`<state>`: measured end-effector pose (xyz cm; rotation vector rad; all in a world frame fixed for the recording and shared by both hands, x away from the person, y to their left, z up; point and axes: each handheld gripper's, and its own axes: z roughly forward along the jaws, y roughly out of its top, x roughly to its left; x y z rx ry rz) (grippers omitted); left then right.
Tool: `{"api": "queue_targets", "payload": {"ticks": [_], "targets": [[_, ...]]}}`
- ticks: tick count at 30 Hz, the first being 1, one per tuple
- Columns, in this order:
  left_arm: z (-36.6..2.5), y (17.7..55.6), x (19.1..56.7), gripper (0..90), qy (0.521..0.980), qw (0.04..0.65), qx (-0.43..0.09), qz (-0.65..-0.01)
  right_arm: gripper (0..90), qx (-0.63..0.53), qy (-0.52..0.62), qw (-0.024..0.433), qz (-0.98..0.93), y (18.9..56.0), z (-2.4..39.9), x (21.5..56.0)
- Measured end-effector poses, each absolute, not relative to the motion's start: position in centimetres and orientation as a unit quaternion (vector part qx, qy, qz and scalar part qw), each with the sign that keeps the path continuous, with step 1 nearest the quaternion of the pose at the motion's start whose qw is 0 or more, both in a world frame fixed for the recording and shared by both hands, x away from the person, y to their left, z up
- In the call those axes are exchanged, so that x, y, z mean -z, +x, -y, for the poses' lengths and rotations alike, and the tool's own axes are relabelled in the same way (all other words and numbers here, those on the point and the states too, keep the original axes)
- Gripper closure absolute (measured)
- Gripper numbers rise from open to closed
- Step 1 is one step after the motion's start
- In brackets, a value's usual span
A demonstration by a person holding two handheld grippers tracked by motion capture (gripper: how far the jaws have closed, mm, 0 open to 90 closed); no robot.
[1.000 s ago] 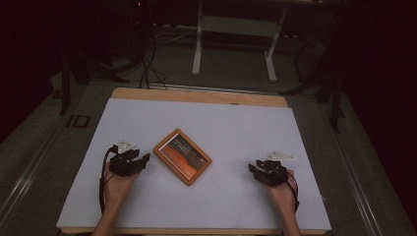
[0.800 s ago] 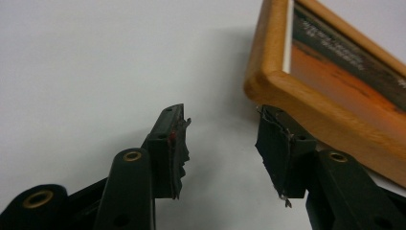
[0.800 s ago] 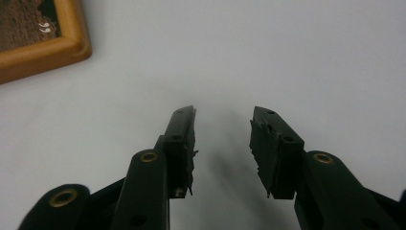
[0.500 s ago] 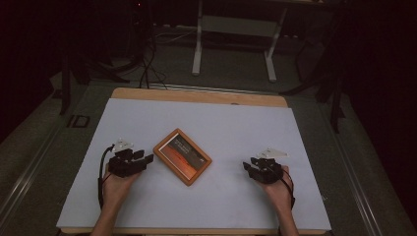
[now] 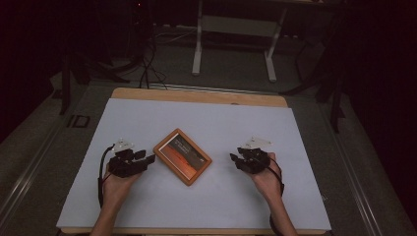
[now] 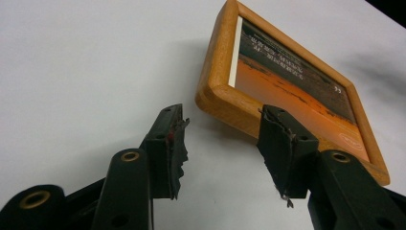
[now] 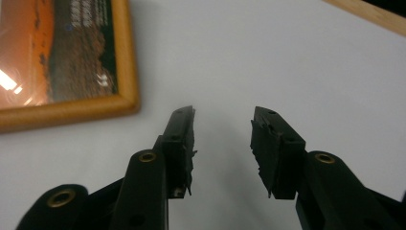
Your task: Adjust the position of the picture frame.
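Left gripper view shows blurred lettering (unreadable) on the framed picture (image 6: pixel 297 91); both hand-held grippers' jaws gape apart.

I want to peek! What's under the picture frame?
The picture frame lies flat on the white table cover, which shows all around it. Anything directly beneath is covered by the frame itself.

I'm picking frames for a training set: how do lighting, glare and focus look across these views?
High view: the room around the table is very dark, detail soft. Left gripper view: the picture frame is fairly sharp, its lettering blurred. Right gripper view: a bright glare streak on the frame's glass, and the left gripper and right gripper look soft up close.
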<state>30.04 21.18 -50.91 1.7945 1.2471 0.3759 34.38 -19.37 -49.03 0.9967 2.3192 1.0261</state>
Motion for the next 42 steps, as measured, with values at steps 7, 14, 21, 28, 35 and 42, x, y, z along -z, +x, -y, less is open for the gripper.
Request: {"api": "queue_targets", "payload": {"ticks": [7,14,21,28,35,42], "targets": [[-21.1,30.1,51.1,50.9,0.726,0.448,-0.146,-0.501,56.3,-0.371,0.343,0.205,-0.838,35.6,17.8,48.7],[-20.7,30.2,51.2,49.8,0.732,0.446,-0.144,-0.495,55.1,-0.371,0.341,0.197,-0.841,36.8,16.9,49.1],[-20.1,30.3,51.5,47.7,0.737,0.444,-0.134,-0.491,51.6,-0.375,0.338,0.186,-0.843,37.6,15.7,49.3],[-19.8,30.5,51.7,44.3,0.734,0.445,-0.129,-0.497,51.1,-0.373,0.330,0.167,-0.851,38.1,14.2,49.7],[-19.4,30.9,52.1,38.3,0.732,0.437,-0.126,-0.507,46.2,-0.369,0.324,0.148,-0.858,38.8,12.5,50.2],[-18.9,31.3,52.3,34.2,0.732,0.438,-0.109,-0.510,37.4,-0.386,0.314,0.116,-0.860,39.5,11.3,50.6]]}}
